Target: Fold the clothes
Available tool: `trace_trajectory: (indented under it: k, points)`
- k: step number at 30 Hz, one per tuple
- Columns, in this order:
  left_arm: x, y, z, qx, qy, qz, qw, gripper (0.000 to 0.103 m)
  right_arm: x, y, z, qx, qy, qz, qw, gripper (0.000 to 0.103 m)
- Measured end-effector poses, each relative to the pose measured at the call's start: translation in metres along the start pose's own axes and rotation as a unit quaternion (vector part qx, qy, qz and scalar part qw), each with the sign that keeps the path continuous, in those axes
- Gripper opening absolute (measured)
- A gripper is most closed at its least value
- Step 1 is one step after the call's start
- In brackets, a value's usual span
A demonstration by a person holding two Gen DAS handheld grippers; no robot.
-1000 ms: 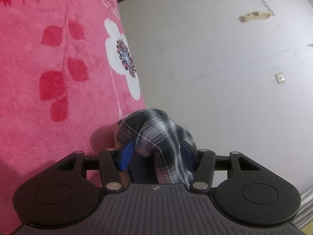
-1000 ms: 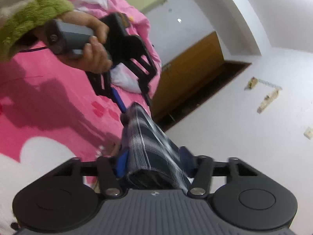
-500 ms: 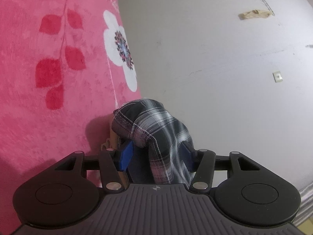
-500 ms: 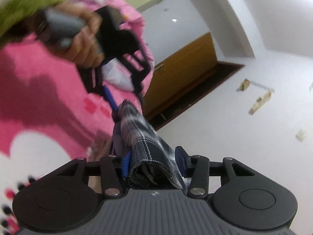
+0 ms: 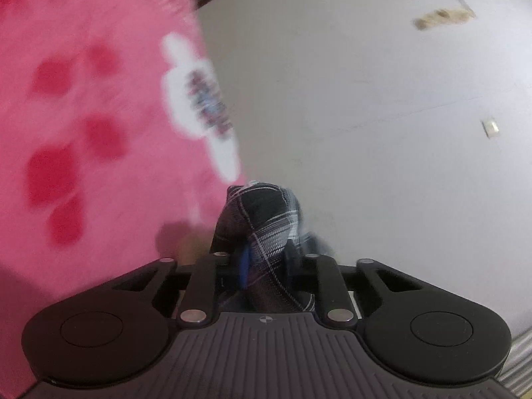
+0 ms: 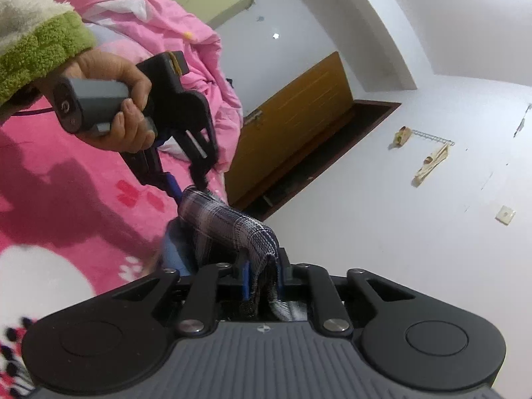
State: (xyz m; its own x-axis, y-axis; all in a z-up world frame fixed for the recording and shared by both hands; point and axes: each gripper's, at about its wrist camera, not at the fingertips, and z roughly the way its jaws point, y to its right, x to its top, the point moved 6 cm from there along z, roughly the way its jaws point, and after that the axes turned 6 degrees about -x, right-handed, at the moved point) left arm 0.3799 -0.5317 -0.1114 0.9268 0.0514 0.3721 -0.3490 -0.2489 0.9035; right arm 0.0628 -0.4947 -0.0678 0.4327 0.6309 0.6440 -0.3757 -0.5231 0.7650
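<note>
Right tool (image 6: 262, 277) closing, plaid cloth (image 6: 229, 222) pinched between its pads. Cloth stretches ahead to left tool (image 6: 186, 188), hand-held over pink blanket (image 6: 50, 173).

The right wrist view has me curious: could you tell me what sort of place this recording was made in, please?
Most likely a bedroom in a home. A pink floral blanket covers a wide soft surface, probably a bed, with rumpled pink bedding behind it. A wooden door and plain white walls close the room.

no readable text, only a power symbol on the grey handle (image 6: 87, 108)
</note>
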Motion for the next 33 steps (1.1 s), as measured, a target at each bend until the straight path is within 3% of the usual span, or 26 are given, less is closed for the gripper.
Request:
trace_trajectory:
  k: [4, 6, 8, 12, 15, 18, 20, 23, 26, 28, 30, 32, 33]
  points:
    - [0.016, 0.050, 0.009, -0.107, 0.028, 0.030, 0.9934, 0.013, 0.007, 0.043, 0.006, -0.061, 0.009, 0.000, 0.998, 0.010]
    - [0.010, 0.057, 0.006, -0.124, 0.030, 0.061, 0.9899, 0.013, 0.010, 0.050, -0.004, -0.082, 0.025, -0.023, 0.996, 0.010]
    - [0.000, 0.039, 0.000, -0.118, 0.022, 0.066, 0.9906, 0.013, 0.007, 0.039, -0.016, -0.080, 0.029, -0.047, 0.995, 0.010]
    - [-0.014, -0.031, -0.018, -0.073, 0.004, 0.021, 0.9971, 0.013, -0.016, -0.027, -0.041, -0.009, 0.026, -0.117, 0.993, 0.008]
    - [-0.015, -0.044, -0.026, -0.070, 0.001, 0.007, 0.9975, 0.013, -0.021, -0.057, -0.055, -0.003, 0.038, -0.152, 0.988, 0.006]
    - [-0.015, -0.036, -0.027, -0.076, -0.001, 0.024, 0.9968, 0.013, -0.008, -0.038, -0.056, -0.013, 0.035, -0.099, 0.994, 0.006]
    - [-0.016, -0.039, -0.026, -0.073, -0.012, 0.021, 0.9971, 0.016, -0.006, -0.032, -0.057, 0.006, 0.023, -0.057, 0.998, 0.006]
    - [-0.015, -0.053, -0.029, -0.060, -0.029, -0.008, 0.9978, 0.030, -0.017, -0.041, -0.065, 0.044, -0.009, -0.021, 0.999, 0.006]
    - [-0.009, -0.053, -0.046, -0.031, -0.013, 0.008, 0.9994, 0.040, -0.022, -0.031, -0.075, 0.080, -0.034, 0.057, 0.995, 0.007]
    - [-0.002, -0.046, -0.060, -0.005, 0.008, 0.035, 0.9993, 0.041, -0.023, -0.008, -0.084, 0.104, -0.042, 0.142, 0.984, 0.007]
    - [0.001, -0.025, -0.073, 0.016, 0.029, 0.091, 0.9953, 0.041, -0.029, 0.026, -0.092, 0.111, -0.047, 0.241, 0.963, 0.008]
    - [-0.008, 0.006, -0.083, 0.023, 0.033, 0.176, 0.9835, 0.044, -0.052, 0.067, -0.087, 0.094, -0.063, 0.353, 0.929, 0.012]
    - [-0.022, 0.027, -0.084, 0.022, 0.022, 0.237, 0.9710, 0.047, -0.065, 0.087, -0.083, 0.083, -0.071, 0.408, 0.906, 0.023]
